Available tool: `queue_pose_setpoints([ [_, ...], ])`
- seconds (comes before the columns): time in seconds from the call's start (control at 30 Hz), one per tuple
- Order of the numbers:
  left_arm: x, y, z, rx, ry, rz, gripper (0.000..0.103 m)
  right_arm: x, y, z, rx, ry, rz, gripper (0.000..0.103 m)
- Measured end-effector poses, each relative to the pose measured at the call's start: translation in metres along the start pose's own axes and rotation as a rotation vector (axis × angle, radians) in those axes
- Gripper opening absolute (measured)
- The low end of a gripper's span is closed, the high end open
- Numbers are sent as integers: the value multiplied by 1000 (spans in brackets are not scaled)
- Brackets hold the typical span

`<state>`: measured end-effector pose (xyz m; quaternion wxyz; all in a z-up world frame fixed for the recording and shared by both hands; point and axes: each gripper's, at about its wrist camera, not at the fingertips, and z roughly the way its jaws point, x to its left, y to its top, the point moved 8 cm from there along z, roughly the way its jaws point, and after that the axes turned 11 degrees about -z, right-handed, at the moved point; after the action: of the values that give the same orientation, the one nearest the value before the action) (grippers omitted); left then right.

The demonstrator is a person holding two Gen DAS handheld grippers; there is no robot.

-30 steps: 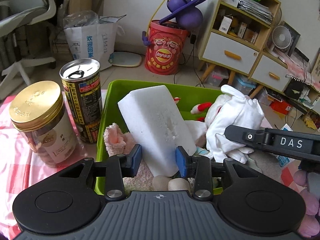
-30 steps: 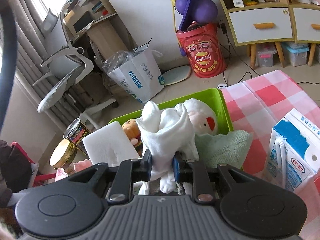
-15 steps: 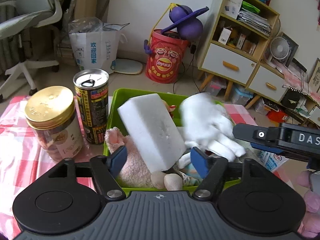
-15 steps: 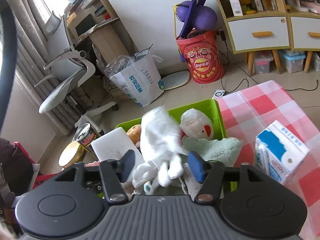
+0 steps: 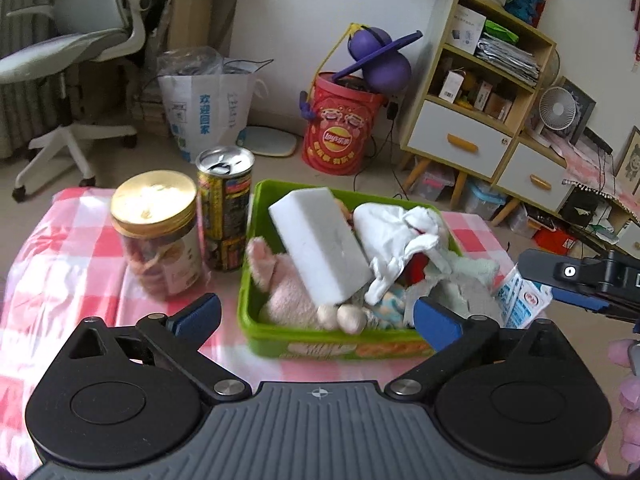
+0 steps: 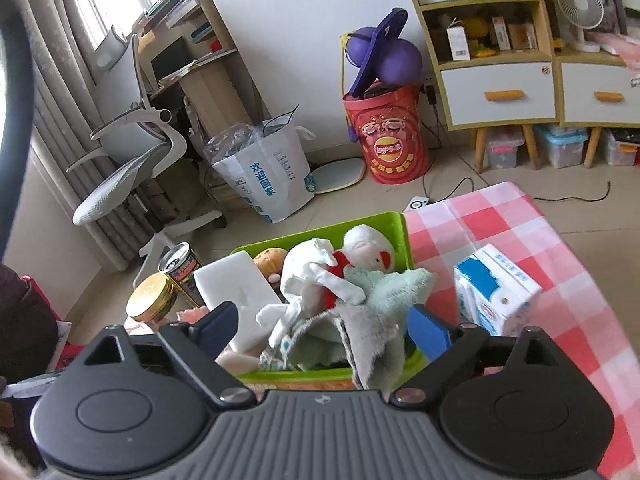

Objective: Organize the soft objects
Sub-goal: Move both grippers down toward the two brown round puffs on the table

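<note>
A green bin [image 5: 256, 216] [image 6: 402, 224] sits on the pink checked tablecloth, piled with soft things. A white sponge block [image 5: 320, 246] [image 6: 236, 296] leans in it beside a white cloth glove [image 5: 394, 236] [image 6: 310, 276], a pink plush [image 5: 284, 292], a white plush with red [image 6: 368, 250] and a pale green towel [image 6: 384, 286]. My left gripper [image 5: 318, 316] hovers before the bin, its jaws opening wide with nothing between them. My right gripper [image 6: 324, 330] is above the bin's near side, jaws opening, pads clear of the cloths below. In the left wrist view its black finger [image 5: 568, 272] shows at right.
A gold-lidded jar [image 5: 158, 236] and an opened can [image 5: 226, 208] stand left of the bin. A blue and white carton [image 6: 496, 290] [image 5: 520, 300] stands to its right. Beyond the table are an office chair [image 6: 132, 160], a paper bag [image 6: 264, 172], a red tub [image 6: 388, 136] and a shelf unit [image 5: 480, 92].
The left gripper let go of the sponge block and the right let go of the white glove. Both opened and drew back and up. Sponge and glove now lie in the bin.
</note>
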<state>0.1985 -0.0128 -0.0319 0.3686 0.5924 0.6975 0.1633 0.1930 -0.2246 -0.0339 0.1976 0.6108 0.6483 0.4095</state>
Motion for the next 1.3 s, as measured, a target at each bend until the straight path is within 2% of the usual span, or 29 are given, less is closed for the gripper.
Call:
queue_pose_setpoints([
  [0.27, 26, -19, -23, -2, 54, -21, 98, 4, -21, -20, 14, -21, -34, 69],
  [0.5, 52, -49, -30, 7, 94, -68, 98, 8, -48, -26, 39, -53, -79, 69],
  [0.63, 64, -66, -25, 30, 133, -56, 98, 10, -71, -22, 88, -65, -87, 69],
  [0.83, 79, -86, -13, 80, 167, -65, 98, 14, -97, -10, 166, -117, -196, 69],
  [0.97, 81, -99, -3, 116, 185, -50, 98, 16, -101, -7, 178, -111, -189, 69],
  [1.3, 86, -110, 12, 145, 220, -31, 98, 26, -113, 8, 216, -126, -234, 69],
])
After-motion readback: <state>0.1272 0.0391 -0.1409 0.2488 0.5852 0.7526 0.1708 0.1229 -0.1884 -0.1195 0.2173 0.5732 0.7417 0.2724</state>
